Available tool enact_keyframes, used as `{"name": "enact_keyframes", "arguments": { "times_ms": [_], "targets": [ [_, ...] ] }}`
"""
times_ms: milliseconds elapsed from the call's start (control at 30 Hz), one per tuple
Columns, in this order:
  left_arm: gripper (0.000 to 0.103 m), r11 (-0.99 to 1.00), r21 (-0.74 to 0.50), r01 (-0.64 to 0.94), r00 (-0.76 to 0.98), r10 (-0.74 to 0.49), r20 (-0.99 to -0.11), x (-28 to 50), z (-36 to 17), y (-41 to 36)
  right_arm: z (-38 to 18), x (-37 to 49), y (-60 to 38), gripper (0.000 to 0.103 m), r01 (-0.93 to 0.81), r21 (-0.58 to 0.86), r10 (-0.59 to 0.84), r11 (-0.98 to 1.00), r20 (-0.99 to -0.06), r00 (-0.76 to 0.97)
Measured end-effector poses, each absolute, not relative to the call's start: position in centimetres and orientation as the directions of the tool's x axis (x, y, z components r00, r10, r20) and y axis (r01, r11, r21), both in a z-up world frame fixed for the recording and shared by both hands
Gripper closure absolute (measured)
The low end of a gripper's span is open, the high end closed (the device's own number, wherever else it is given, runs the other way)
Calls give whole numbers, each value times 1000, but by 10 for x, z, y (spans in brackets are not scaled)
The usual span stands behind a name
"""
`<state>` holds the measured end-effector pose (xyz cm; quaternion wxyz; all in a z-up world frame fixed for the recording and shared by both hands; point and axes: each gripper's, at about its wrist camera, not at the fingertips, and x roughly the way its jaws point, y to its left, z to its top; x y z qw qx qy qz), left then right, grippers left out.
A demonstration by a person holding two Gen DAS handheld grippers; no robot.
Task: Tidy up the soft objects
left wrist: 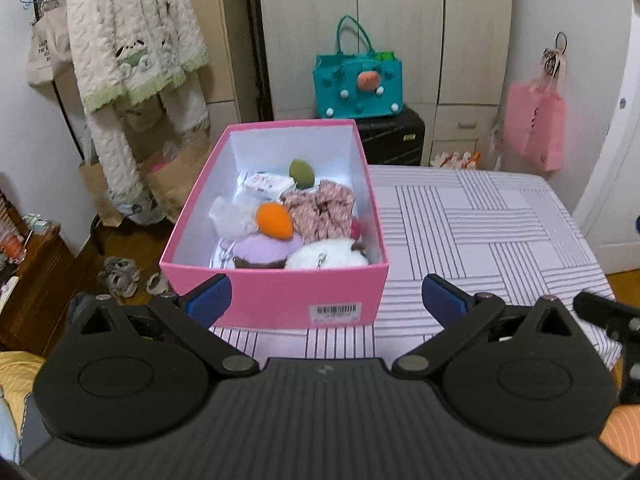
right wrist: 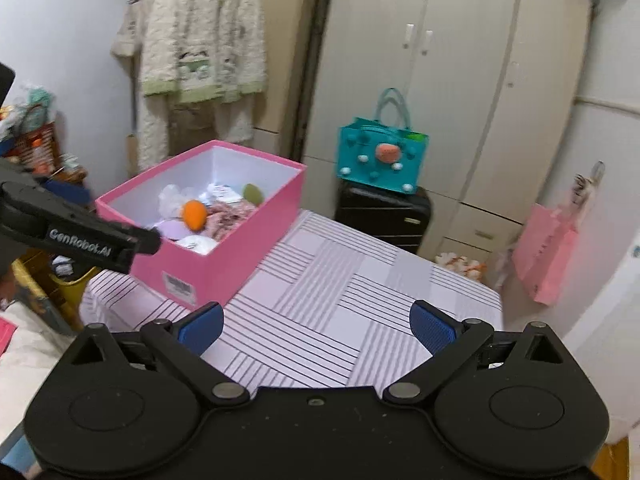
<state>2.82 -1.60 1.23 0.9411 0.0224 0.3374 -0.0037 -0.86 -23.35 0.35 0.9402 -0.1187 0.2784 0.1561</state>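
Note:
A pink box (left wrist: 276,296) stands on the striped table (left wrist: 480,232), open at the top. Inside lie an orange egg-shaped sponge (left wrist: 274,220), a green one (left wrist: 301,173), a pink patterned scrunchie (left wrist: 322,208), a purple plush (left wrist: 267,252), a white plush (left wrist: 326,255) and white packets (left wrist: 267,185). My left gripper (left wrist: 326,300) is open and empty just in front of the box. My right gripper (right wrist: 316,326) is open and empty over the bare table, right of the box (right wrist: 224,252). The left gripper's body (right wrist: 76,232) shows in the right wrist view.
A teal bag (left wrist: 356,80) sits on a black suitcase (left wrist: 394,140) behind the table. A wardrobe (left wrist: 400,32) fills the back wall. Fleece clothes (left wrist: 132,40) hang at left, a pink bag (left wrist: 534,128) at right. Shoes (left wrist: 120,276) lie on the floor.

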Motion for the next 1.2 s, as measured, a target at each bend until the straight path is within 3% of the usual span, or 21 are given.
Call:
{"name": "enact_keyframes", "arguments": {
  "times_ms": [400,733,1200],
  "targets": [
    [0,999,13,35,797,-20,-604,5,14,-20,5,-23,-254,2,-250,-73,181,965,-504,845],
    [0,999,21,29,839,-13,-544,0,14,-19,4,-19,-267,2,-186,58,187,981,-551,813],
    [0,999,39,29,865,-5,-501,3,0,-22,2,-28,-254,2,-131,-45,93,990,-484,870]
  ]
}}
